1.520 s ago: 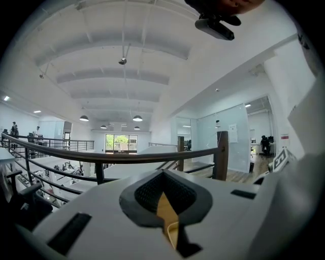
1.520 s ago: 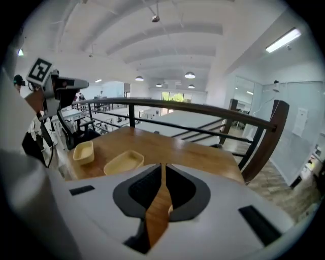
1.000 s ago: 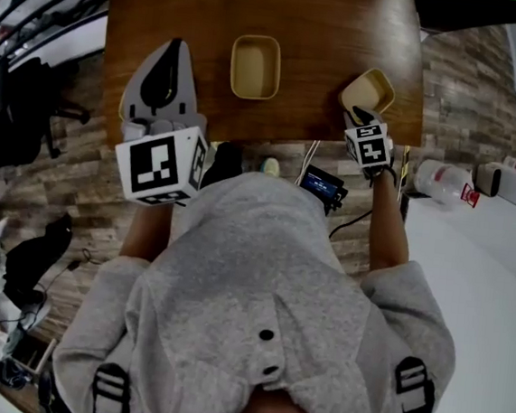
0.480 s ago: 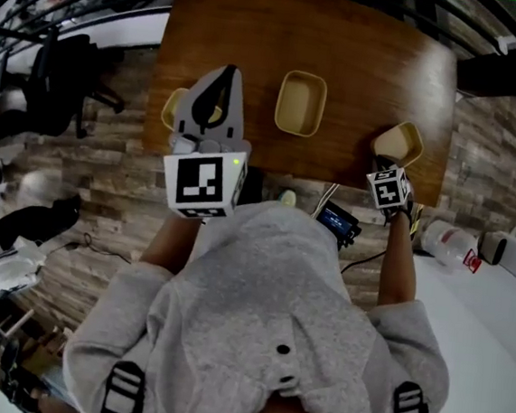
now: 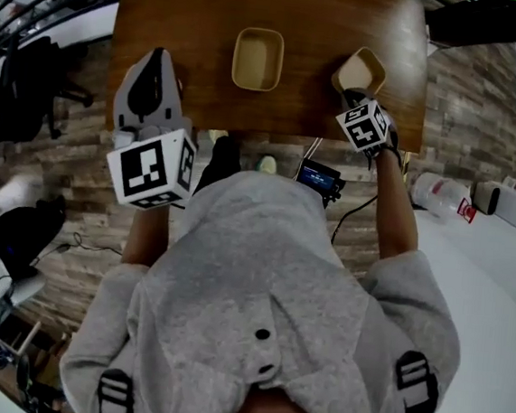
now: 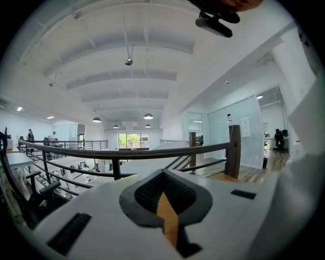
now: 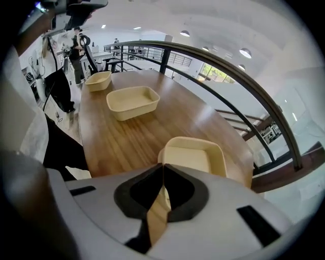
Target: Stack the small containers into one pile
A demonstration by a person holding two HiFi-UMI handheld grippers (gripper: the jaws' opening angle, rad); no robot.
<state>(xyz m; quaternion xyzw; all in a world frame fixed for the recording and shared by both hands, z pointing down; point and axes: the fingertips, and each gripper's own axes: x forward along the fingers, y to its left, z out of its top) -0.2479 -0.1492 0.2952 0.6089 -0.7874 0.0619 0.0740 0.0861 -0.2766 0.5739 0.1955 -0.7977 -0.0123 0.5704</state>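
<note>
Three small cream containers are on the wooden table (image 5: 203,23). The middle container (image 5: 258,58) (image 7: 132,101) lies flat. At the table's right, the right container (image 5: 360,71) (image 7: 195,155) is tilted, and my right gripper (image 5: 349,94) (image 7: 163,166) is shut on its near rim. The left container (image 7: 98,80) shows far back in the right gripper view; in the head view my left gripper (image 5: 160,55) hides it. My left gripper (image 6: 163,173) is shut with nothing in it and points out over the room, above the table's left end.
A black railing (image 7: 228,71) runs past the table's far side. A black office chair (image 5: 30,79) stands left of the table. On the floor by the person's feet lies a small device with a screen (image 5: 320,177). A white bottle (image 5: 442,185) lies to the right.
The right gripper and its container have moved further in from the table's front edge, and the container now tilts. The left gripper stays over the table's left end. The head camera has swung.
</note>
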